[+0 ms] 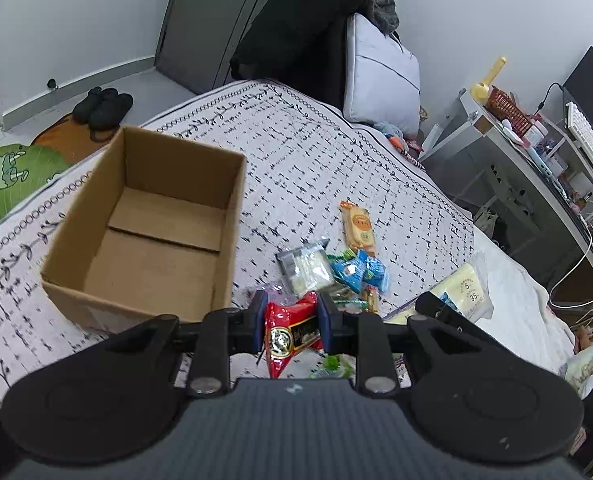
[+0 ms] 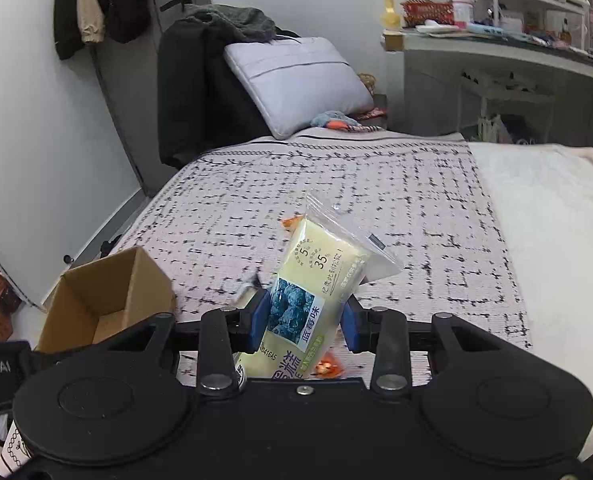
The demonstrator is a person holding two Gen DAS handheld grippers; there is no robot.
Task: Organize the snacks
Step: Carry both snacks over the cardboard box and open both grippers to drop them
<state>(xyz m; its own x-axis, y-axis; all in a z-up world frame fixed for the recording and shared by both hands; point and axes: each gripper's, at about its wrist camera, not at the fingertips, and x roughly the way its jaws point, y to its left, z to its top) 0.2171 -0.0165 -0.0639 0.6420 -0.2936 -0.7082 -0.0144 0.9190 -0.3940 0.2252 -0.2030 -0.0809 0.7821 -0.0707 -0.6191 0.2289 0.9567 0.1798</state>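
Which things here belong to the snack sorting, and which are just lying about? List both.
Job: cardboard box; red packet in left gripper; yellow cake packet in right gripper; loose snack pile.

Lying about: grey pillow; black shoes; keyboard; red basket.

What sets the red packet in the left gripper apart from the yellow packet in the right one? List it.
Colour: the red packet is glossy red with a black label; the yellow packet is pale yellow with a blueberry picture. Size: the yellow packet sticks out far beyond the right gripper; the red packet barely passes the left gripper. Shared: each is clamped between blue pads above the bed.
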